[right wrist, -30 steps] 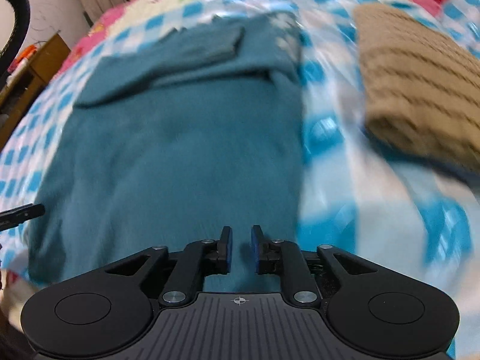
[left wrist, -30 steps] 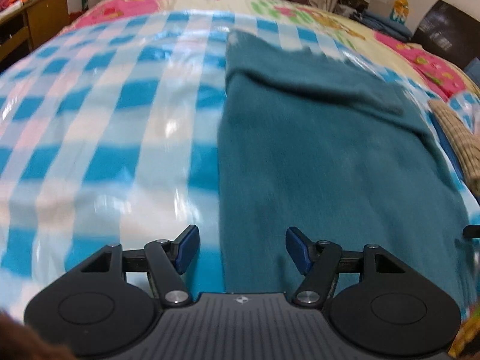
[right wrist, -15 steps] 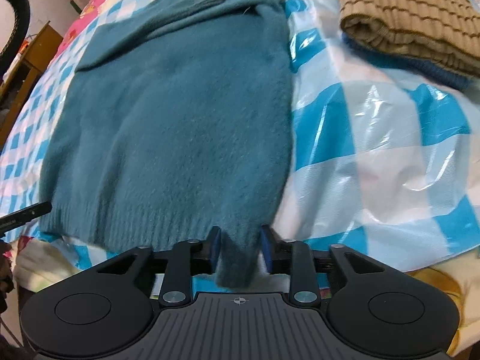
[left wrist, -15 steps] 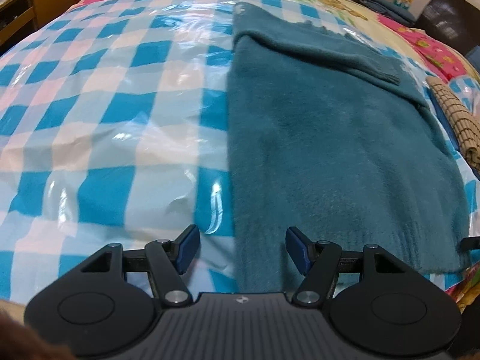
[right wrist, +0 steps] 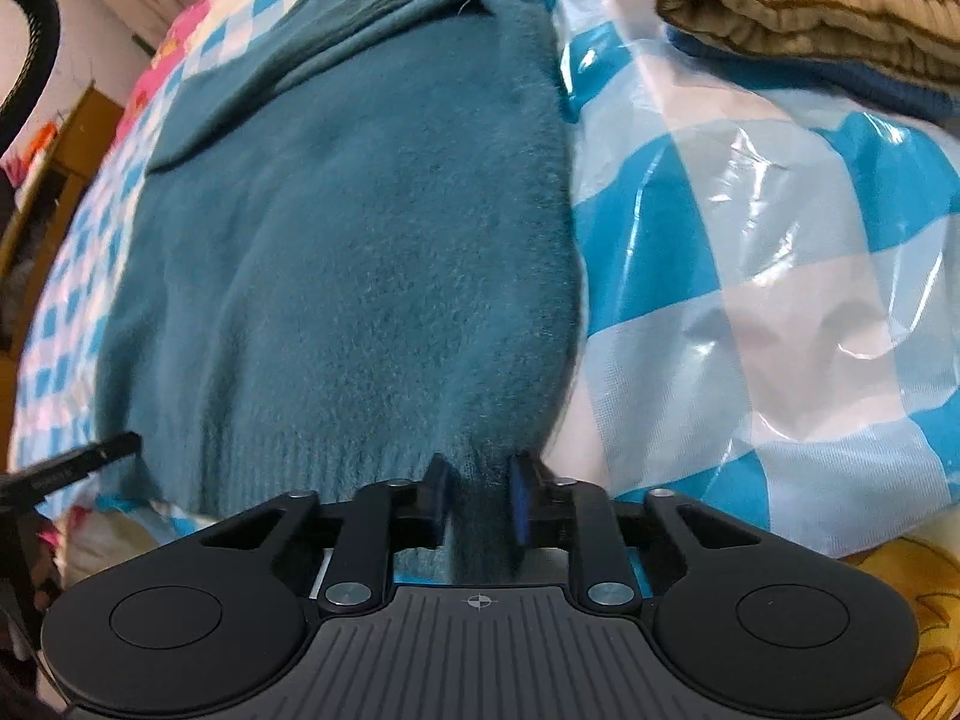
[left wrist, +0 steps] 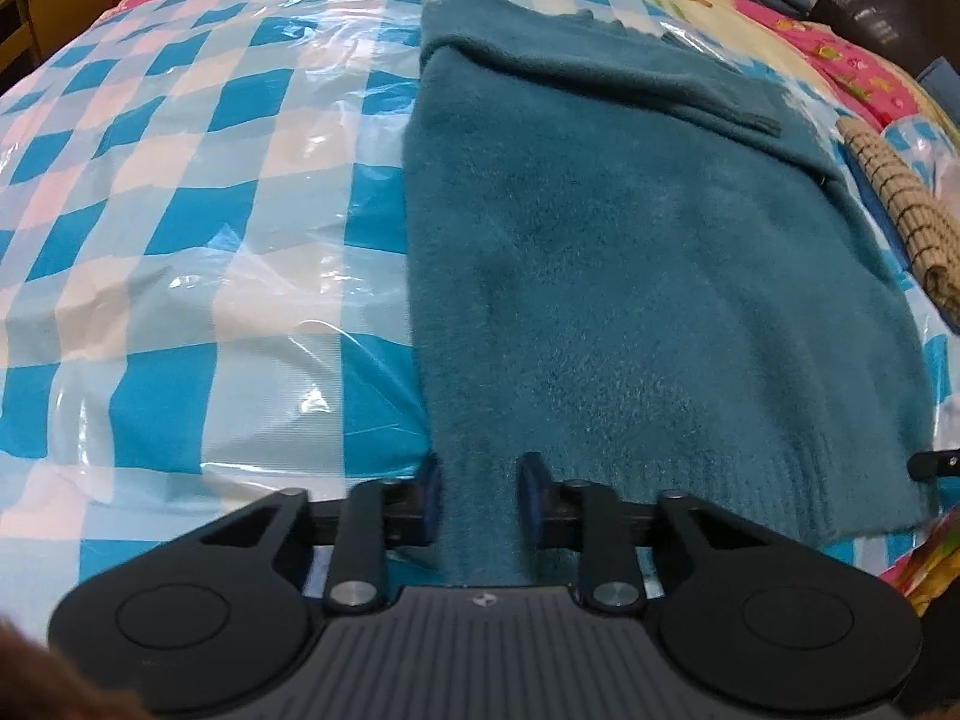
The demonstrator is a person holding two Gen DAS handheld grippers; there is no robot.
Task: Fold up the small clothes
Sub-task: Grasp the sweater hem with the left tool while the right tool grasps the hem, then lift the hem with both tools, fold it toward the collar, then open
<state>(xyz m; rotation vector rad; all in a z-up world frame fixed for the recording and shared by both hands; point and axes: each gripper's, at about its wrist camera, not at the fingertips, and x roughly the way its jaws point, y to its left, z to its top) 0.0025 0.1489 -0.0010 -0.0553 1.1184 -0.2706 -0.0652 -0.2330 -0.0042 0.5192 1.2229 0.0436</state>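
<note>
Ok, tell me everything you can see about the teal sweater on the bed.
The teal sweater is a fuzzy, thick knit with a ribbed hem. It lies flat on the blue and white checked plastic sheet, hem nearest the cameras, with a sleeve folded across its far end. The left gripper and the right gripper are each closing on a near hem corner, with fabric bunched between the jaws. A folded tan knit lies close beside it on the right; whether they touch is unclear.
</note>
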